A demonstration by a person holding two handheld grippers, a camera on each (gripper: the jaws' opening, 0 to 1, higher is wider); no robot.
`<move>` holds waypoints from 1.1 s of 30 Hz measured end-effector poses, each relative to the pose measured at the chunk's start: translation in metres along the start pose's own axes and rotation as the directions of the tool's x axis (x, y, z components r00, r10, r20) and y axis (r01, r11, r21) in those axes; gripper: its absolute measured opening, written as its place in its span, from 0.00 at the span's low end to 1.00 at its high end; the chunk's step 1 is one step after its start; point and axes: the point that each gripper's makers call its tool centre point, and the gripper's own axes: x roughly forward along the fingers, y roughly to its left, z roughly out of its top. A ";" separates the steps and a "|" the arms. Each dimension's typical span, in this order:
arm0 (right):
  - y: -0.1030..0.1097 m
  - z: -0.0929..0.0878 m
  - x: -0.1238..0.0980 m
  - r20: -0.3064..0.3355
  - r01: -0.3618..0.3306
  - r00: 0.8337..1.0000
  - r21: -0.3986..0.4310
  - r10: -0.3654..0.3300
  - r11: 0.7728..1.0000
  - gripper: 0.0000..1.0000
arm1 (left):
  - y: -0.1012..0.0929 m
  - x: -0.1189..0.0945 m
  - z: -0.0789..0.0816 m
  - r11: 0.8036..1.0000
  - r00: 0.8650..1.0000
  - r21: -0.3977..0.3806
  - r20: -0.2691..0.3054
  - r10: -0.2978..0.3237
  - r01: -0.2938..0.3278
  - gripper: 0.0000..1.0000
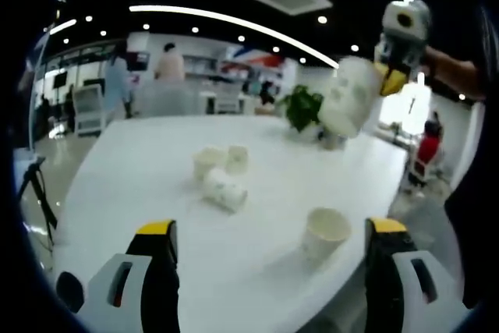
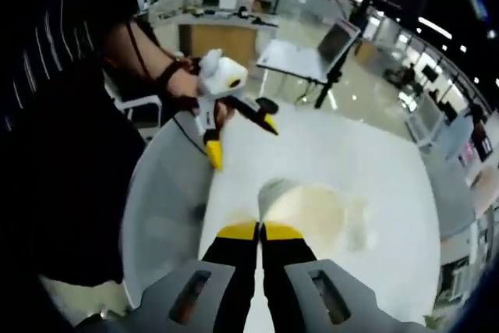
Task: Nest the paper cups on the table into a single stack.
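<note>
Right gripper (image 2: 260, 231) pinches a white paper cup's (image 2: 312, 212) rim between pressed fingers. Left gripper (image 1: 269, 235) stands spread, an upright white cup (image 1: 325, 232) between its fingers (image 1: 158, 233).

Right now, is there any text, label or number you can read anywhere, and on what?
None can be read.
Held cup: faint grey marks, too blurred.
Lying cup: dark specks, too blurred.
Red-and-blue sign on the far wall: no letters can be made out.
</note>
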 end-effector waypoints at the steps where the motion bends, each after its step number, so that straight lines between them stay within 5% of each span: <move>1: 0.001 0.000 0.001 -0.002 -0.005 1.000 -0.003 0.005 1.000 0.00 | 0.000 0.000 0.000 1.000 1.000 0.001 0.001 0.000 0.000 1.00; 33: 0.040 -0.056 0.077 -0.218 -0.131 0.971 -0.144 0.098 0.981 0.00 | -0.001 -0.001 -0.007 1.000 1.000 -0.012 -0.007 -0.006 0.006 1.00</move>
